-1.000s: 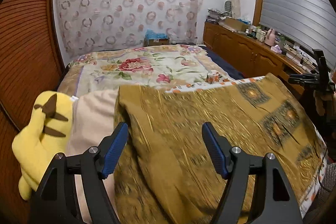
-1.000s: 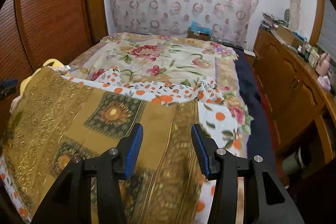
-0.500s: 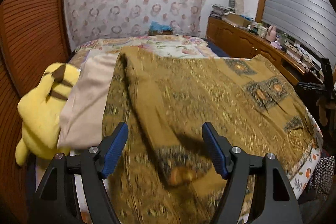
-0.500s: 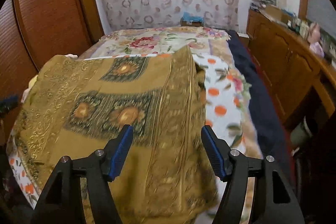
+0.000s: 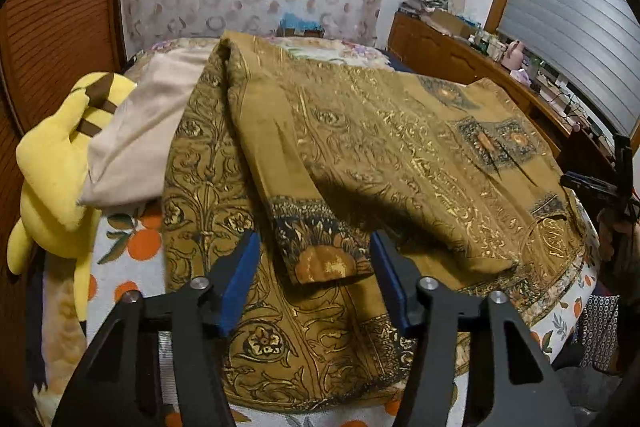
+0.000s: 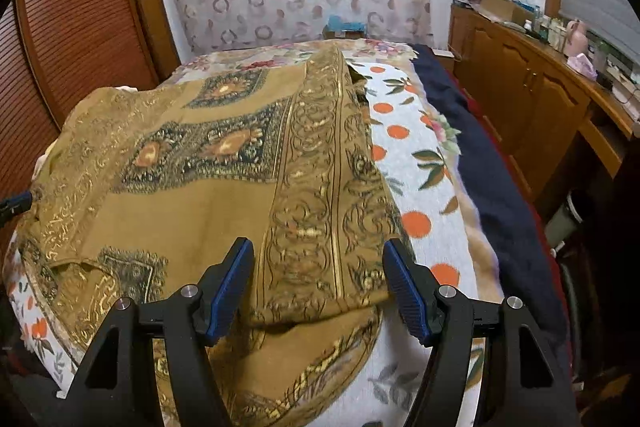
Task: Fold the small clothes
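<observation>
A large brown cloth with gold scrollwork [image 5: 400, 147] lies doubled over on the bed. In the left wrist view a folded corner with a dark floral patch [image 5: 320, 251] rests between the blue pads of my left gripper [image 5: 314, 275]. Its jaws are closing and stand apart from the fabric. In the right wrist view the same brown cloth [image 6: 180, 187] shows its bordered folded edge [image 6: 320, 247] between the pads of my right gripper [image 6: 318, 283]. That gripper is open and not pressing on the fabric.
A yellow plush toy [image 5: 52, 163] and a beige cloth [image 5: 140, 131] lie left of the brown cloth. An orange-dotted blanket [image 6: 420, 187] covers the bed. Wooden cabinets [image 6: 520, 99] run along the right. The right gripper [image 5: 600, 183] shows at the left view's edge.
The cloth's upper layer has come over towards me and settled flat on the lower one. Both grippers sank towards the near edge. The right jaws widened; the left jaws narrowed.
</observation>
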`<state>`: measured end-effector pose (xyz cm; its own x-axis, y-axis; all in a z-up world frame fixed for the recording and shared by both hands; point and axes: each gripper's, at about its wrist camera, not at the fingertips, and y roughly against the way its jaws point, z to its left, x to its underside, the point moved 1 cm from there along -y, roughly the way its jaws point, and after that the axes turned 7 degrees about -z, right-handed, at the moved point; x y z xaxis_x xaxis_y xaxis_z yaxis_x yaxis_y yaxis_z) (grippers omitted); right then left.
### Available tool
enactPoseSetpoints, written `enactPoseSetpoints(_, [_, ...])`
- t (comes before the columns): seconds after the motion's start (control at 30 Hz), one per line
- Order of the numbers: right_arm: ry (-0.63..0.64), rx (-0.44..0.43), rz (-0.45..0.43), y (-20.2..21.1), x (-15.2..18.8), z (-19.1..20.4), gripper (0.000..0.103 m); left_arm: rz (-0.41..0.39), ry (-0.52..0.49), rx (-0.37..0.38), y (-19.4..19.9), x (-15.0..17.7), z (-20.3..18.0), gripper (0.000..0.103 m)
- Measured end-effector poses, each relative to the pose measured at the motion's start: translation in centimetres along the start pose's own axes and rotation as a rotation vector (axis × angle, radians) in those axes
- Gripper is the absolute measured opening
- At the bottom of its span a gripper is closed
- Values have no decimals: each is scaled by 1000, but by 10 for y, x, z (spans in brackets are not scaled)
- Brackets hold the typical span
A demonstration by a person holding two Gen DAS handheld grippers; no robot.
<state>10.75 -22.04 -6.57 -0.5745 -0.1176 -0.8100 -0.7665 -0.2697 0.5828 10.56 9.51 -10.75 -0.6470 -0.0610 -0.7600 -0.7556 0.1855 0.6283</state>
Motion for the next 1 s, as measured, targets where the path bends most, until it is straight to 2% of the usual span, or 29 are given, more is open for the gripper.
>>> enactPoseSetpoints(0.23, [27,29,-16,6,10,1,69,50,-4,-34,-14,2,1,51])
enactPoseSetpoints(0.43, [2,13,-31,6,9,-8,69,62,-3,-50,-20,2,3,51])
enactPoseSetpoints(0.47, [-9,12,-30,5,10,-10,69,59,-9,-47,-20,2,3,46])
enactPoseSetpoints(0.5, [-17,12,-28,4,9,-12,69,56,-18,-38,-19,2,1,16])
enactPoseSetpoints(0.53, [-26,8,-29,3,9,-13,69,56,-29,-27,-19,2,-2,5])
enactPoseSetpoints(0.7, [-63,5,-35,4,12,-18,69,-45,-7,8,9,-8,-1,3])
enactPoseSetpoints(0.83, [-58,13,-46,6,12,-15,69,-134,49,-13,36,-18,13,3])
enactPoseSetpoints(1.0, [-78,17,-62,10,13,-22,69,-140,83,-35,39,-20,31,3])
